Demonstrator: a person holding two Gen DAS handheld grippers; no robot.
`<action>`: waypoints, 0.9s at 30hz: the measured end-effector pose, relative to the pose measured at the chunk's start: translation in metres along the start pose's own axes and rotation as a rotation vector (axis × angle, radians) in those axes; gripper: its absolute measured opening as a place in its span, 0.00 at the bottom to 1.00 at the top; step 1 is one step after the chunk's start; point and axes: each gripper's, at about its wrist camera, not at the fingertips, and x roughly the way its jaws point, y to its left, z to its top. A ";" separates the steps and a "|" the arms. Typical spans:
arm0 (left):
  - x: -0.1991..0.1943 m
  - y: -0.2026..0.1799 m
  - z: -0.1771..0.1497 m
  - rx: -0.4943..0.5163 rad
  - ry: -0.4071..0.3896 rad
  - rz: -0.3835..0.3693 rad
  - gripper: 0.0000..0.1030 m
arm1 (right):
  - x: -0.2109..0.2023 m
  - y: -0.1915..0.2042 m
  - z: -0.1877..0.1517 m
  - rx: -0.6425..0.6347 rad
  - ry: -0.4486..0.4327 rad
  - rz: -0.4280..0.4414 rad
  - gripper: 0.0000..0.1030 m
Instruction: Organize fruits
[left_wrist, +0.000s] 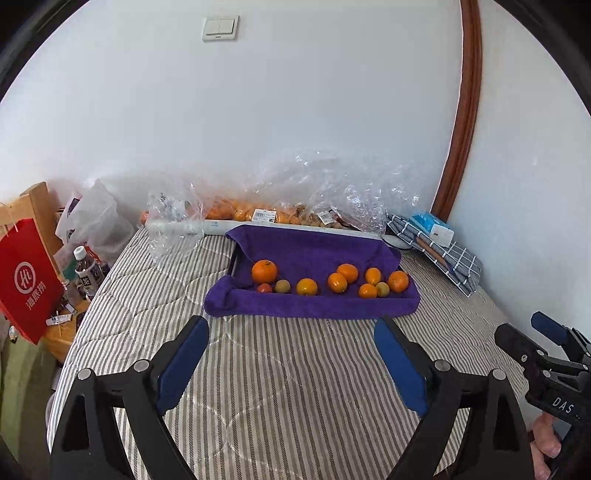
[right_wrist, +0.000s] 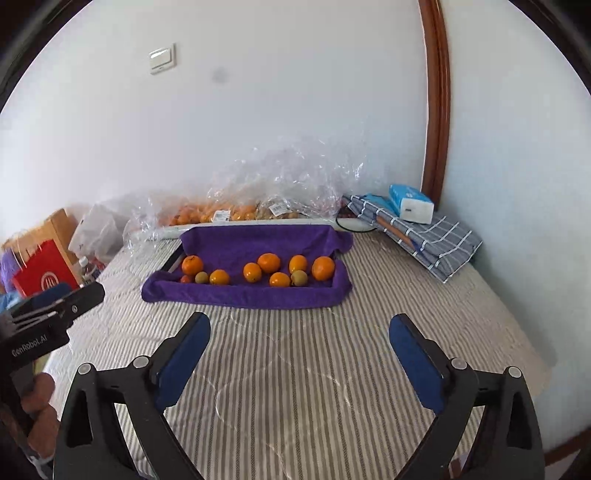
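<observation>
Hovering over the striped bed (left_wrist: 288, 387), left gripper (left_wrist: 291, 332) and right gripper (right_wrist: 299, 328) both spread wide, holding nothing; the fruits (left_wrist: 332, 282) lie mixed on the purple towel (left_wrist: 314, 251) ahead of the fingers, sorted or not unclear.

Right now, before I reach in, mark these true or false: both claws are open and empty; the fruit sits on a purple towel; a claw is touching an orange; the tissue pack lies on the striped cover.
1. Left claw and right claw are open, empty: true.
2. The fruit sits on the purple towel: true.
3. A claw touches an orange: false; both are apart from the fruit.
4. The tissue pack lies directly on the striped cover: false; it rests on a folded plaid cloth.
</observation>
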 end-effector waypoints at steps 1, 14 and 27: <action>-0.004 0.000 -0.001 -0.001 -0.003 -0.001 0.89 | -0.004 0.001 -0.002 -0.003 0.005 -0.004 0.95; -0.019 -0.001 0.000 -0.003 -0.013 0.019 0.91 | -0.021 0.003 -0.004 0.024 0.013 0.016 0.95; -0.019 -0.001 0.001 0.003 -0.020 0.018 0.91 | -0.023 0.002 -0.003 0.031 0.013 0.015 0.95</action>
